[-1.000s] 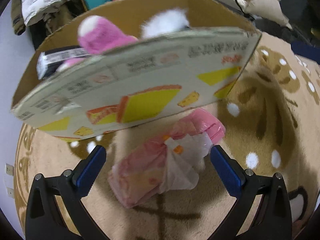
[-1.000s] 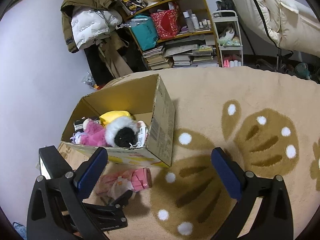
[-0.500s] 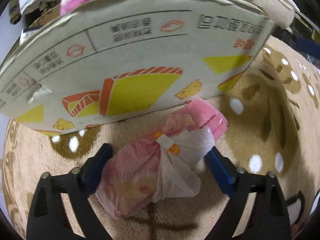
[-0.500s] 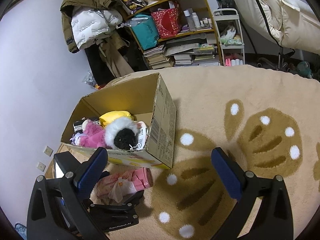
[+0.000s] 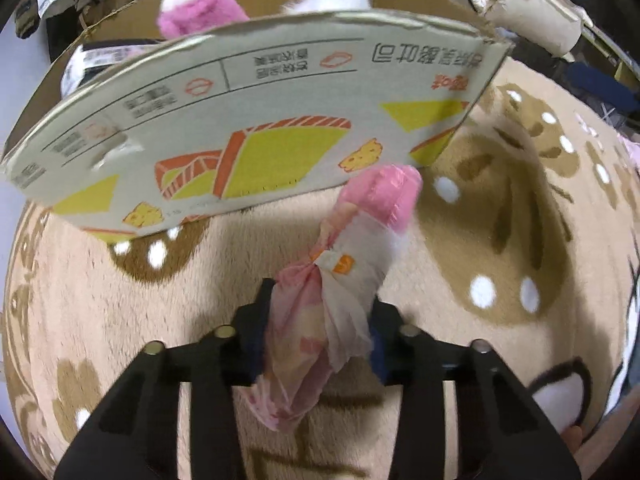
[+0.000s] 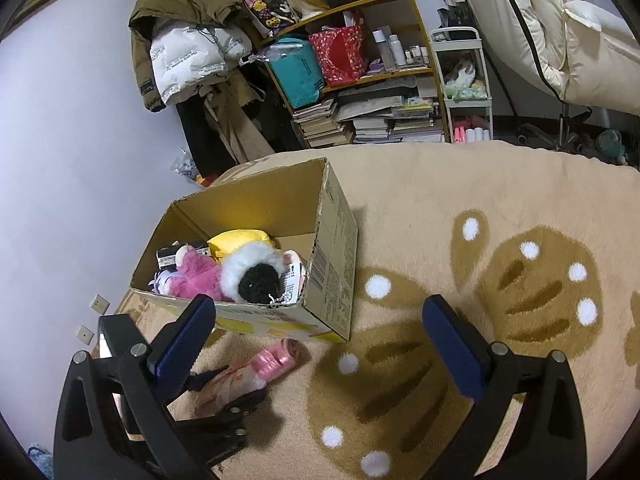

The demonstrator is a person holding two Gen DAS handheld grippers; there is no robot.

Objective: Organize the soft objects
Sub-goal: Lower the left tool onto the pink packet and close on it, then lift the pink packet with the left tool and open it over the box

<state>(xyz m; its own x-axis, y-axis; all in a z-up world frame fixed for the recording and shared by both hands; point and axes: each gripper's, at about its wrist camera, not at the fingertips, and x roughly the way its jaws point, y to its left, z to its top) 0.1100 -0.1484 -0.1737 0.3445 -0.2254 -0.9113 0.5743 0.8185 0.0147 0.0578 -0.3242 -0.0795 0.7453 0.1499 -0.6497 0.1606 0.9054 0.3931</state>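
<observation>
A soft bundle wrapped in pink and white plastic (image 5: 352, 264) lies on the tan rug just in front of the cardboard box (image 5: 260, 128). My left gripper (image 5: 320, 320) is closing on it, and its pads squeeze the bundle's middle thin. The right wrist view shows the same bundle (image 6: 256, 372) pinched by the left gripper (image 6: 228, 390) near the box (image 6: 332, 264). Inside the box lie a pink plush (image 6: 196, 276), a white and black fluffy toy (image 6: 252, 272) and a yellow soft item (image 6: 240, 240). My right gripper (image 6: 320, 332) hangs open above the rug, holding nothing.
The rug (image 6: 440, 200) with brown paw prints spreads to the right. Behind it stand a cluttered shelf of books and bags (image 6: 360, 80), hanging coats (image 6: 180, 40) and a small white cart (image 6: 464, 92). A pale wall runs along the left.
The left jaws went from wide open on both sides of the bundle to pressed tight on it. The bundle is squeezed narrow. The right gripper has stayed put.
</observation>
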